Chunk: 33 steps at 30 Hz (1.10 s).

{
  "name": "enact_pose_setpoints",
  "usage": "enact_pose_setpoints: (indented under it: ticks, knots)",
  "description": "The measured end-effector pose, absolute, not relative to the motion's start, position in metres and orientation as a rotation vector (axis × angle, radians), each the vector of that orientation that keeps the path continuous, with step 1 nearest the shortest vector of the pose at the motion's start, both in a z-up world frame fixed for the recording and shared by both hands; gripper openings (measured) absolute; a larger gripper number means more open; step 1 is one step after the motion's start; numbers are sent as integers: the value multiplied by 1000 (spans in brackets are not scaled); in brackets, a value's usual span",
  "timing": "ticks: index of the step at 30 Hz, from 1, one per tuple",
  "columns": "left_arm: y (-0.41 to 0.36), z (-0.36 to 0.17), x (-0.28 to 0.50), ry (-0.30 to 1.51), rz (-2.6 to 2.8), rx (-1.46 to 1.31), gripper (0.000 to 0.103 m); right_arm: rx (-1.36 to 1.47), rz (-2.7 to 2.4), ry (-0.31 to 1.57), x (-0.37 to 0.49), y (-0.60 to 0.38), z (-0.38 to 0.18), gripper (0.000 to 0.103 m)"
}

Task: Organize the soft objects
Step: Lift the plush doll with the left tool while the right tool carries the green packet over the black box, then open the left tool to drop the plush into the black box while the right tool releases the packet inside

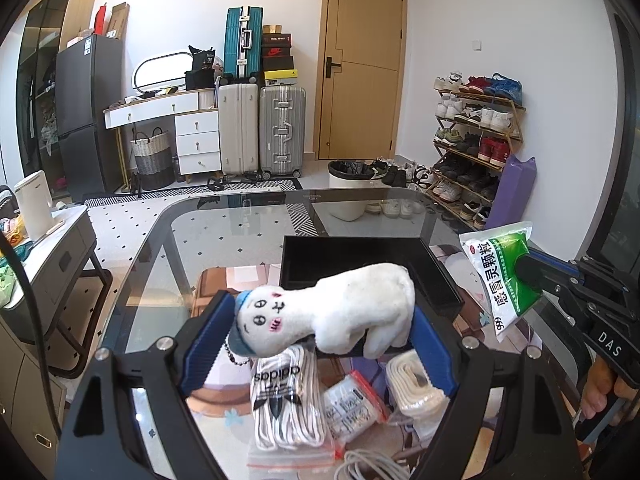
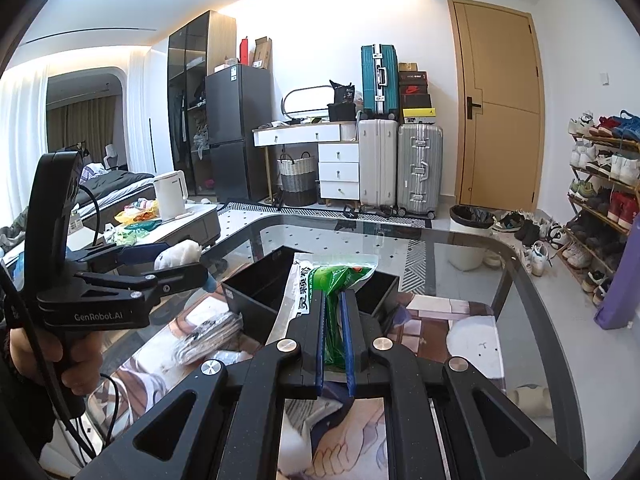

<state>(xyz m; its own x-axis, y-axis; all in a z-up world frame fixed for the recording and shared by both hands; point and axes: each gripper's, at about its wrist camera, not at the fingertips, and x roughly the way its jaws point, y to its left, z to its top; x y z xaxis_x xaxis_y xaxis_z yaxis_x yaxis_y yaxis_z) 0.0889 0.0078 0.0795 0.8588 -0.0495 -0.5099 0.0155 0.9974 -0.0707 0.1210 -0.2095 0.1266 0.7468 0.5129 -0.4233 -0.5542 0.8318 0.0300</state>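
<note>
My left gripper (image 1: 320,320) is shut on a white plush toy (image 1: 340,308) with a drawn face and blue cap, held above the glass table just before the black box (image 1: 360,256). In the right wrist view the left gripper (image 2: 176,262) shows at left with the plush toy (image 2: 180,254) in it. My right gripper (image 2: 334,308) is shut on a green and white medicine pouch (image 2: 332,280), held up over the black box (image 2: 256,284). The pouch (image 1: 500,276) and right gripper (image 1: 528,270) also show at right in the left wrist view.
On the glass table (image 1: 240,240) under the left gripper lie bagged adidas socks (image 1: 284,400), a small zip bag (image 1: 352,404), a rolled white cloth (image 1: 416,384) and a white cable (image 1: 372,466). A bin (image 1: 348,188) and shoe rack (image 1: 472,148) stand beyond the table.
</note>
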Motion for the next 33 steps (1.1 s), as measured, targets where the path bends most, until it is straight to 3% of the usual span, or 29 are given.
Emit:
enact_pose_setpoints:
  ticks: [33]
  knots:
    - [-6, 51, 174, 616, -25, -39, 84, -143, 545, 492, 201, -174, 101, 7]
